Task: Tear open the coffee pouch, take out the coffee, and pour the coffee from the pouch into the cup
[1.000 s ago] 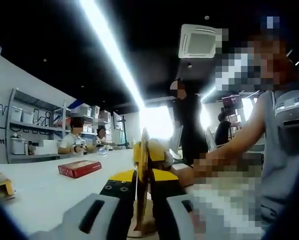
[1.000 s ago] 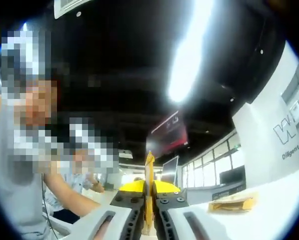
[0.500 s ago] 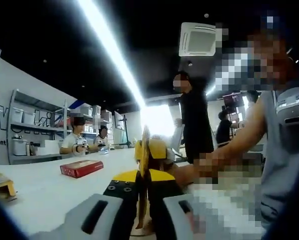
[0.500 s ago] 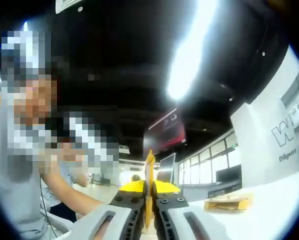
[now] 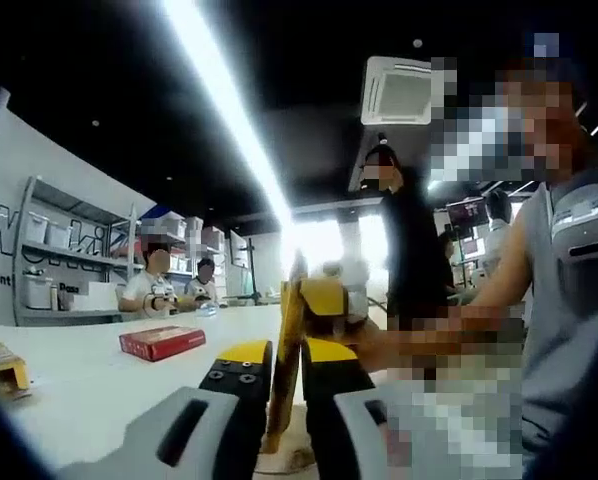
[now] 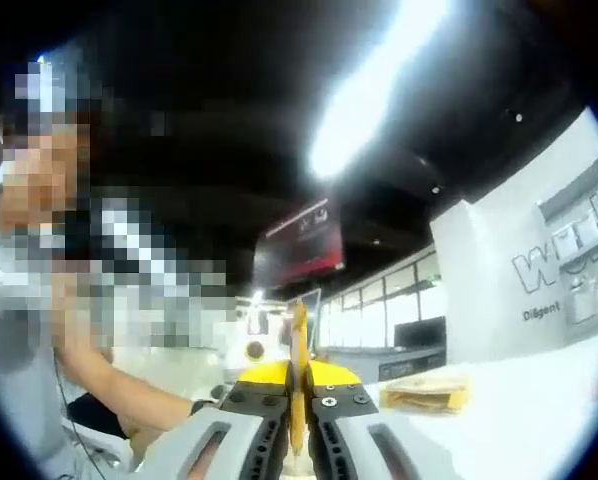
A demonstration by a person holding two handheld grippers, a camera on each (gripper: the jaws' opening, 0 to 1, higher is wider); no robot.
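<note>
The coffee pouch is a thin golden sachet seen edge-on, standing up between my left gripper's jaws. My left gripper is shut on its lower part. Just beyond, the yellow tips of my right gripper pinch the same pouch near its top, held by a person's hand. In the right gripper view the pouch rises as a narrow golden strip from the jaws, and my right gripper is shut on it. The pouch leans slightly to the right in the left gripper view.
A white table stretches out under the grippers. On it lie a red box, a yellow box at the left edge, and a tan packet. Seated people and shelves are at the back; a person in black stands behind.
The right gripper's yellow tips have shifted slightly right and up on the pouch, which now leans more. The standing person has stepped to the right. The right gripper view has swung a little.
</note>
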